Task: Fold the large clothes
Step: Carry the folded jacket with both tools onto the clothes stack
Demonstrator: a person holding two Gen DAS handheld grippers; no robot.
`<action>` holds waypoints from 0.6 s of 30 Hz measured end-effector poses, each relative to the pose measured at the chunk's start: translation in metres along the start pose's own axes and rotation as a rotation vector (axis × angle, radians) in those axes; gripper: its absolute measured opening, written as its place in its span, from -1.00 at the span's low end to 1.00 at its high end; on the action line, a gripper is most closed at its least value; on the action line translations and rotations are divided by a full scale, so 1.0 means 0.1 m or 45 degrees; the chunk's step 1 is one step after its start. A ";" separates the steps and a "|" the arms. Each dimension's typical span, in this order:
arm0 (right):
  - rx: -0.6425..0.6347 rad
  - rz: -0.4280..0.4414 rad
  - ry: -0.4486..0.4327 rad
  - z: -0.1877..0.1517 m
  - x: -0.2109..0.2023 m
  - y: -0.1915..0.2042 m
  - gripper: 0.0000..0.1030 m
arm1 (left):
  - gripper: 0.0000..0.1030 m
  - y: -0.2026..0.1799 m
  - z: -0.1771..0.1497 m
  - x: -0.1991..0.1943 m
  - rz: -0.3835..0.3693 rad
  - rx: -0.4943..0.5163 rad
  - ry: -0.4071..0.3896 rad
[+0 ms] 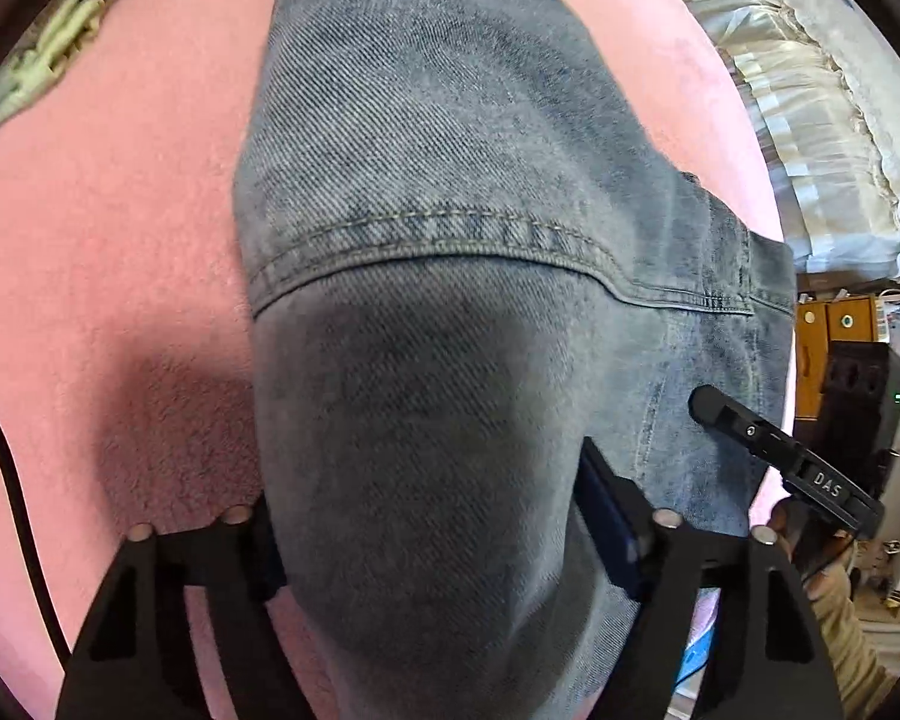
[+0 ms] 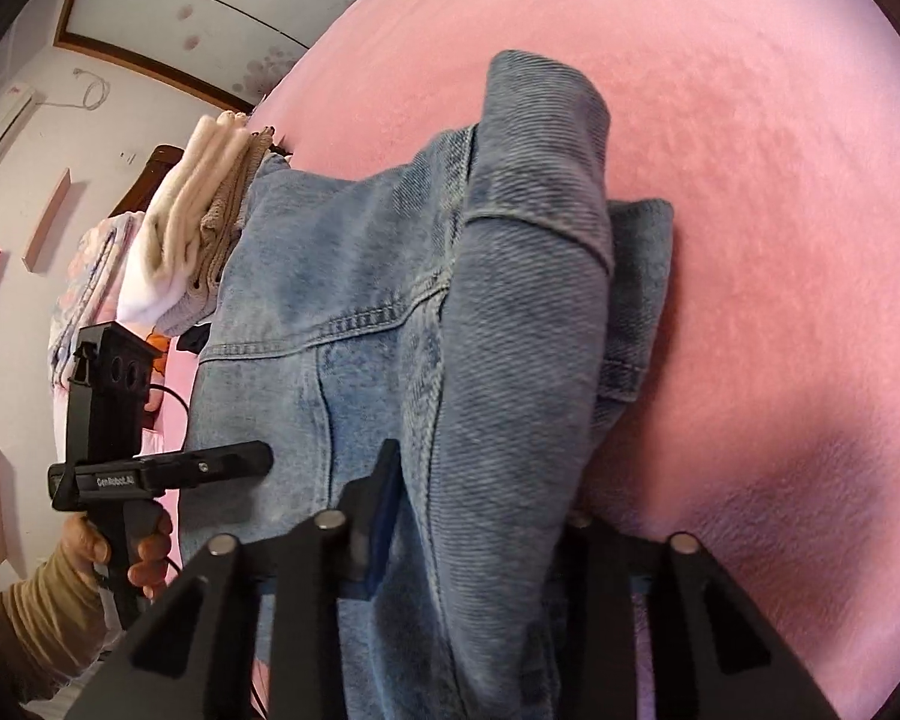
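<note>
A large blue denim garment point(image 1: 426, 180) lies on a pink blanket point(image 1: 120, 210). My left gripper point(image 1: 432, 540) is shut on a thick fold of the denim, which bulges up between its fingers. My right gripper point(image 2: 480, 528) is shut on another fold of the same denim point(image 2: 510, 300) and holds it raised over the rest of the garment. In the left wrist view the right gripper point(image 1: 714, 414) shows at the right, over the denim. In the right wrist view the left gripper point(image 2: 252, 456) shows at the left, held by a hand.
A stack of folded light clothes point(image 2: 192, 228) lies beyond the denim on the pink blanket point(image 2: 780, 240). A pale ruffled bedcover point(image 1: 810, 90) runs along the far right edge. A greenish cloth point(image 1: 42, 60) lies top left. Wooden furniture point(image 1: 828, 324) stands right.
</note>
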State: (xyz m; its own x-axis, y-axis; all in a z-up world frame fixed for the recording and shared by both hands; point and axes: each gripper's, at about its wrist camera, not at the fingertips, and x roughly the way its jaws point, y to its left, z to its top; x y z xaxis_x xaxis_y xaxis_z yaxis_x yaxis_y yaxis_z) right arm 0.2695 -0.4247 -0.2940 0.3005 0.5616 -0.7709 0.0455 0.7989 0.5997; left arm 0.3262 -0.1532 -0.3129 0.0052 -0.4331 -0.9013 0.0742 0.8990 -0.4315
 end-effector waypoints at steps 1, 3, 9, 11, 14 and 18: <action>-0.014 -0.010 -0.006 0.00 -0.02 0.05 -0.52 | 0.27 -0.05 -0.02 -0.05 0.017 0.005 -0.017; -0.037 -0.019 -0.021 -0.01 -0.09 0.17 -0.58 | 0.02 -0.13 -0.06 -0.13 0.040 0.022 -0.046; -0.094 -0.032 -0.043 -0.07 -0.32 0.60 -0.63 | -0.21 -0.40 -0.30 -0.58 0.059 0.038 -0.107; -0.110 -0.032 -0.031 -0.12 -0.43 0.75 -0.63 | -0.21 -0.43 -0.40 -0.79 0.061 0.034 -0.109; -0.140 -0.006 -0.025 -0.24 -0.64 0.98 -0.63 | -0.21 -0.46 -0.62 -1.10 0.053 0.021 -0.116; -0.183 0.020 -0.015 -0.40 -0.91 1.33 -0.63 | -0.21 -0.54 -0.84 -1.52 0.062 0.006 -0.127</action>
State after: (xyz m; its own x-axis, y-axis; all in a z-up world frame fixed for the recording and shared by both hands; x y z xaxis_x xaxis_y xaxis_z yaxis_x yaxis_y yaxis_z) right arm 0.2101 -0.3611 -0.1529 0.3110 0.5726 -0.7586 -0.0963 0.8130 0.5742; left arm 0.2380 -0.1304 -0.1553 0.1079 -0.3934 -0.9130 0.0758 0.9190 -0.3870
